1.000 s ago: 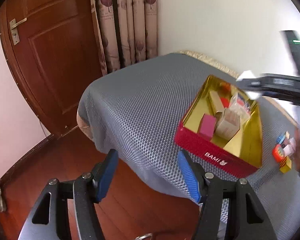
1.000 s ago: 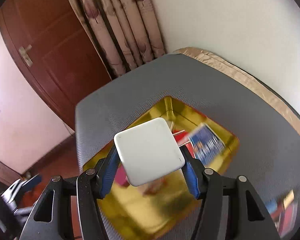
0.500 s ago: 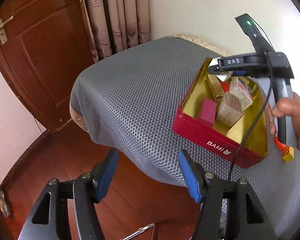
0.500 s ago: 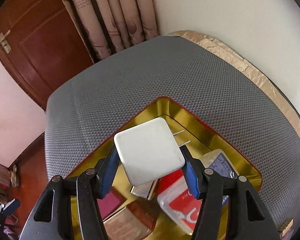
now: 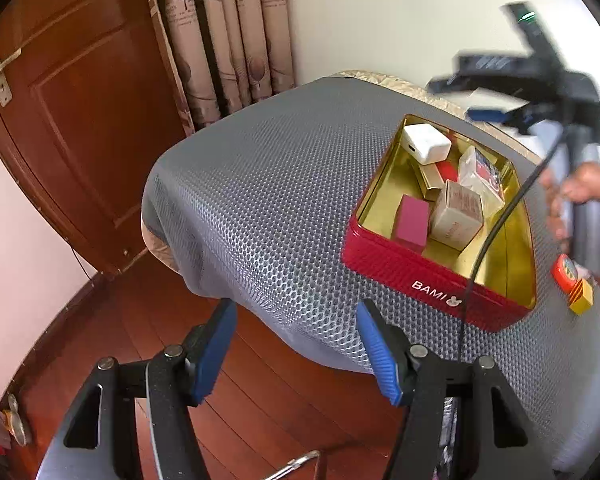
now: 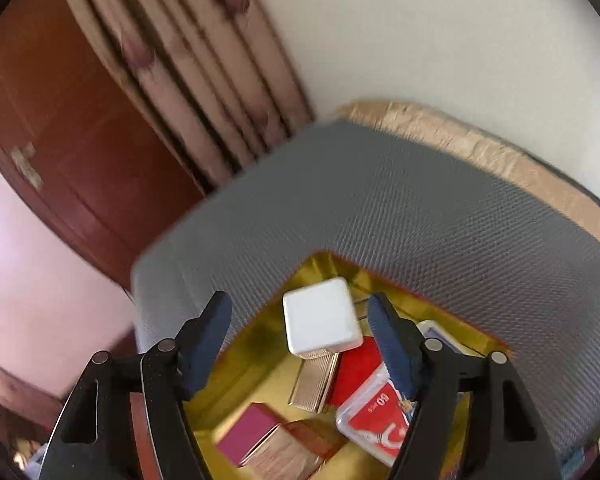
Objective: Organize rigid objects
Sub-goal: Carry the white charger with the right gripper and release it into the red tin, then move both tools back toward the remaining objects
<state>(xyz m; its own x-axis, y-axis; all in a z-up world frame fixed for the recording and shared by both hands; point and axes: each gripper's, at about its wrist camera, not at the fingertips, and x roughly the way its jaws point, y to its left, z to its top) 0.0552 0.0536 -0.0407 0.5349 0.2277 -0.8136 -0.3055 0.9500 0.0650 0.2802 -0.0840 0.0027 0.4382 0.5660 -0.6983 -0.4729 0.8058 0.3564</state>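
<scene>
Two hand-held grippers appear. Nearest, the left gripper [image 5: 294,344] stands wide apart and empty over the wooden floor [image 5: 268,400], short of the table edge. The right gripper [image 6: 300,334], gripped by a hand [image 5: 588,216], has just been opening its jaws; nothing is clamped between them. Beyond its tips, the white charger [image 6: 320,322] lies released in the far corner of the red tin [image 5: 420,276], resting partly on a gold box [image 6: 314,384] and clear of both pads. Farther off, the grey mesh table cover [image 5: 280,184] meets curtains [image 5: 220,40].
</scene>
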